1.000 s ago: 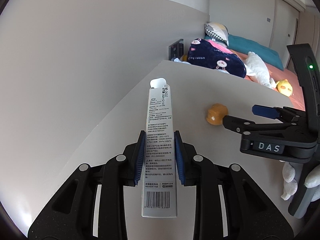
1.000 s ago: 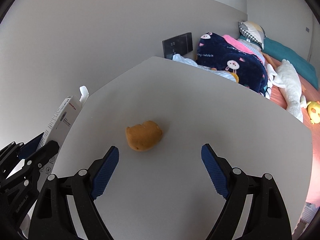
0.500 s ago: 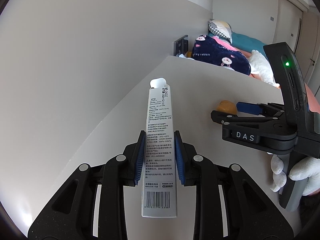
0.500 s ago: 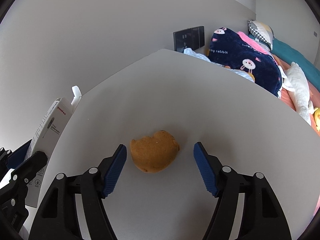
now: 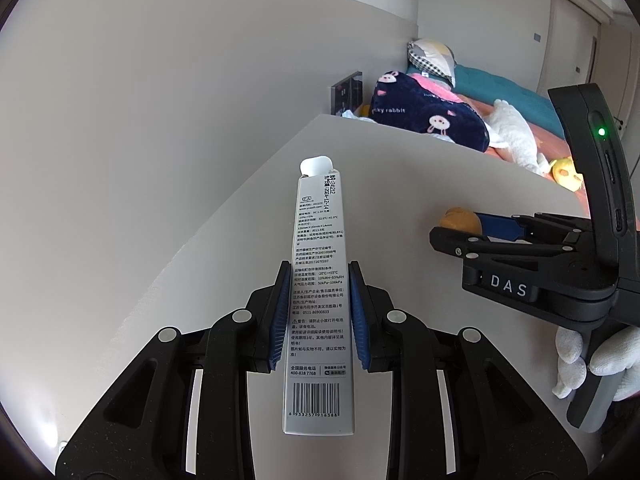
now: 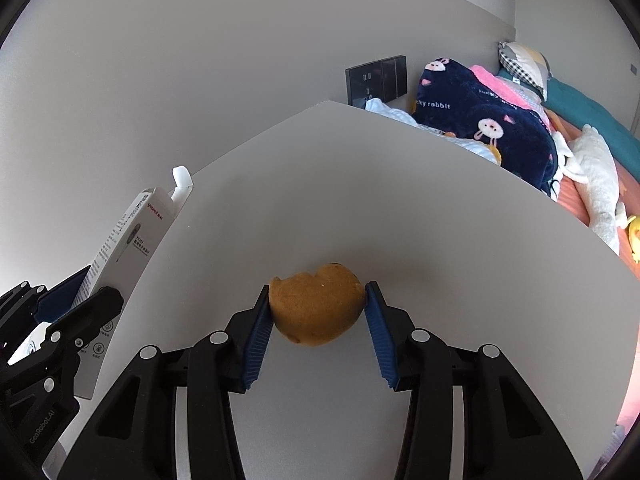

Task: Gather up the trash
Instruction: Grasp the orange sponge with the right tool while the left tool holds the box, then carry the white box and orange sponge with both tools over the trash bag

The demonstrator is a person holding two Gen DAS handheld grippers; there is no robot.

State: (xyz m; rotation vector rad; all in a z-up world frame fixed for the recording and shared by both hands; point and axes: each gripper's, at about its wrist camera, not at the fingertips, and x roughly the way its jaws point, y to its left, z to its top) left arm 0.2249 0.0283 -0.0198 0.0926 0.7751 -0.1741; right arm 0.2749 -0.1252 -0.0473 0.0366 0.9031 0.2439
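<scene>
Grey tabletop (image 6: 420,208): the right gripper (image 6: 318,322) is closing on a brown bread piece (image 6: 316,308) mid-surface, pads touching it; the left gripper (image 5: 319,312) clamps a narrow white box (image 5: 318,300).

White box (image 5: 318,300), orange-brown lump (image 6: 316,310), navy rabbit-print blanket (image 6: 480,120).

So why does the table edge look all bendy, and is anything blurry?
Left wrist view: the fisheye lens bends the table edge and darkens the corners; the print on the white box in the left claw is sharp. Right wrist view: same curving; the orange-brown lump between the closing right claw is sharp, casting a soft shadow.
</scene>
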